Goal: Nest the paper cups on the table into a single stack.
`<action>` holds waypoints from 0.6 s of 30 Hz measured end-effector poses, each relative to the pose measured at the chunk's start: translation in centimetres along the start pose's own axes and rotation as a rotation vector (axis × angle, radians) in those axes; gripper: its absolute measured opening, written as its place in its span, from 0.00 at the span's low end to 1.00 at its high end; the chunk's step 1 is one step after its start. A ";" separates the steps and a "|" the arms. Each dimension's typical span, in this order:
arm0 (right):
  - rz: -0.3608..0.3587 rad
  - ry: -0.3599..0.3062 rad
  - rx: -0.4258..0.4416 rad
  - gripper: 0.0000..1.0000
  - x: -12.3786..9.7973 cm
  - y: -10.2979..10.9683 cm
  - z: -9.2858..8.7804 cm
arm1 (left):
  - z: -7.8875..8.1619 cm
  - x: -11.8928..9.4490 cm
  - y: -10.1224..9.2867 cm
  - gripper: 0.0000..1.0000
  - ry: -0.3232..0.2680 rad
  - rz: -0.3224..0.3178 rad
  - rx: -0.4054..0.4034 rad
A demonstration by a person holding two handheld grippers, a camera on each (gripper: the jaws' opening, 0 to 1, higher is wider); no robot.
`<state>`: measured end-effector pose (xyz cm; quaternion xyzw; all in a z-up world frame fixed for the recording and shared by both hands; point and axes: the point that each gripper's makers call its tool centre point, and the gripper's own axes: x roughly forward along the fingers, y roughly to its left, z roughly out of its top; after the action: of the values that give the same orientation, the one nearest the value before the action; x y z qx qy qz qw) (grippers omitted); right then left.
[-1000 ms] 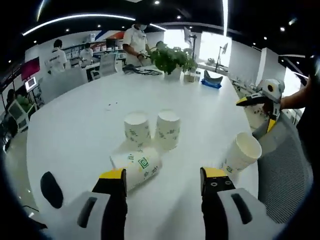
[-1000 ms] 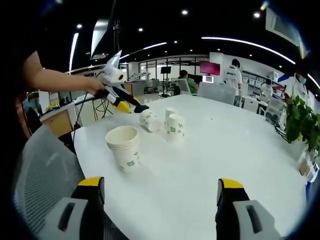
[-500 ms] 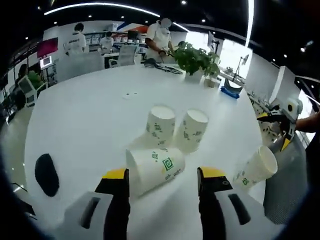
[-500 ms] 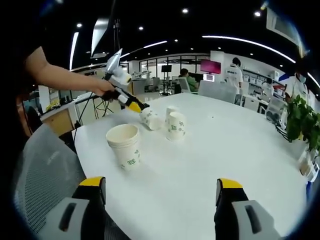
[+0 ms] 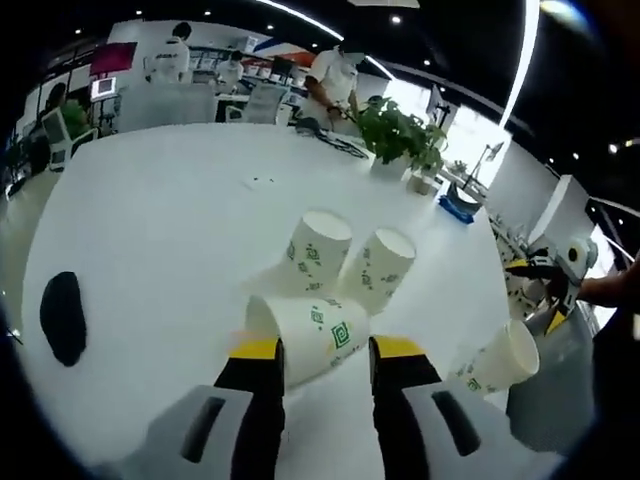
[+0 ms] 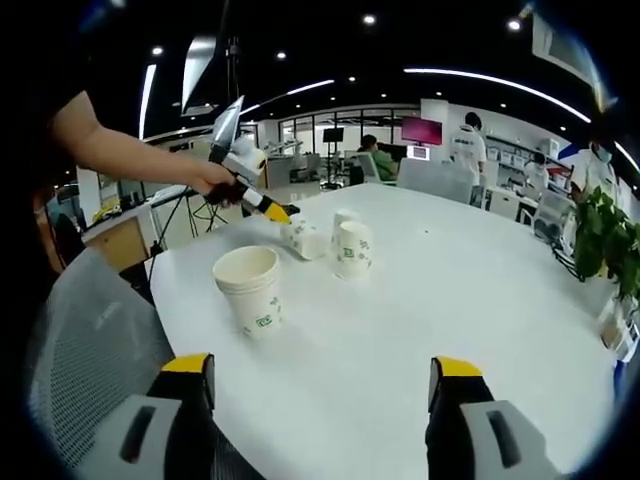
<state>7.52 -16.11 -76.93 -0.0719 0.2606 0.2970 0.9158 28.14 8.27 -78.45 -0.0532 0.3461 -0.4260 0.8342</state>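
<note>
Four paper cups stand or lie on the white table point(image 5: 150, 220): a tipped cup point(image 5: 305, 335) on its side right at the left gripper point(image 5: 322, 360), two inverted cups point(image 5: 318, 250) just beyond it side by side, and an upright stack point(image 6: 250, 290) of nested cups nearer the table's edge — seen mouth-up in the right gripper view. The left gripper's yellow-tipped jaws are narrowed around the tipped cup's base end, close to or touching its wall; whether they already pinch it I cannot tell. The right gripper point(image 6: 315, 385) hangs over bare table near the stack, jaws spread wide and holding nothing. Thin paper like this looks very light and easily crushed, and a lying cup will likely roll — so I would take it across the stiffer base or just under the rolled rim, with a gentle squeeze.
</note>
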 end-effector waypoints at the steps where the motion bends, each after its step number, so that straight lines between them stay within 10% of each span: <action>1: 0.001 0.001 0.000 0.88 0.0 0.0 0.0 | 0.2 0.0 -0.2 0.25 -0.027 -0.022 -0.038; 18: -0.001 0.009 -0.002 0.86 0.0 0.1 -0.1 | -1.2 0.6 -3.4 0.06 -0.110 -0.133 -0.239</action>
<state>7.40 -16.09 -77.01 -0.0740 0.2645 0.2967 0.9146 25.37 5.90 -78.35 -0.1980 0.3439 -0.4324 0.8096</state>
